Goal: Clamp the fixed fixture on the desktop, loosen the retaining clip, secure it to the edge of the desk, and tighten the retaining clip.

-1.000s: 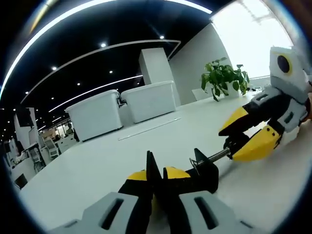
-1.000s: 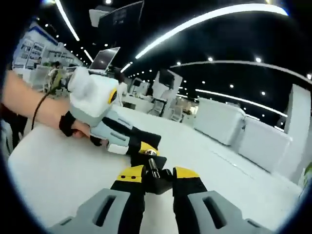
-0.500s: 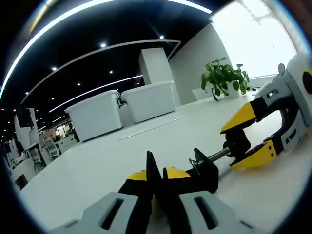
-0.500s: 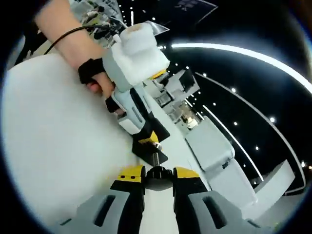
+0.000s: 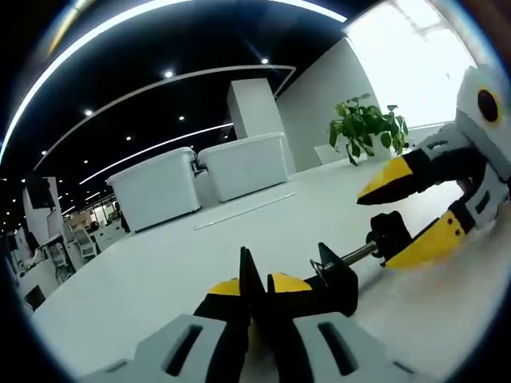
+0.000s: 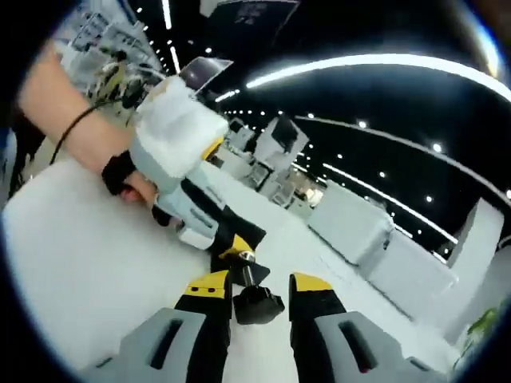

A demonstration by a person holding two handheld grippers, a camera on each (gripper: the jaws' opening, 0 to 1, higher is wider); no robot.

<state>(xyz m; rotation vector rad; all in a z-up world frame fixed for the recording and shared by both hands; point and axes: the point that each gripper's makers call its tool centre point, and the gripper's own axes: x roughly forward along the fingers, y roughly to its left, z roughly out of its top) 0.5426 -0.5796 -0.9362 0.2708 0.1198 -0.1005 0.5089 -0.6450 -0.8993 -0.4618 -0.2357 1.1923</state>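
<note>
Left gripper view: left claw (image 5: 254, 281) low in the middle, jaws pressed together on the black clamp fixture (image 5: 331, 281). Clamp sitting on the white worktop (image 5: 160, 271). Thin metal screw rod (image 5: 351, 255) sticking out of the clamp toward the right, ending in a black knob (image 5: 390, 231). Right claw (image 5: 407, 209) coming in from the right, yellow tips spread wide around that knob, one tip above it, the other under it and just beside it. Cannot tell if a tip is touching the knob. Past the clamp, two big white bins (image 5: 200, 177) side by side on the worktop, then a green potted plant (image 5: 366, 126) to the right of the bins, next to a bright window (image 5: 415, 64).

Right gripper view: a person's hand (image 6: 132, 179) far left of the clamp, wrapped around the left claw's white handle. Left claw (image 6: 227, 243) reaching from there to the clamp fixture (image 6: 235, 247) and pinching it. Screw rod (image 6: 243, 275) running from the clamp down to the black knob (image 6: 257, 305). Right claw (image 6: 259, 291) at the bottom, yellow-tipped jaws apart with the knob sitting between them, small gaps on both sides. White worktop (image 6: 88, 279) under everything. White bins (image 6: 375, 239) to the right of the clamp, farther back.
</note>
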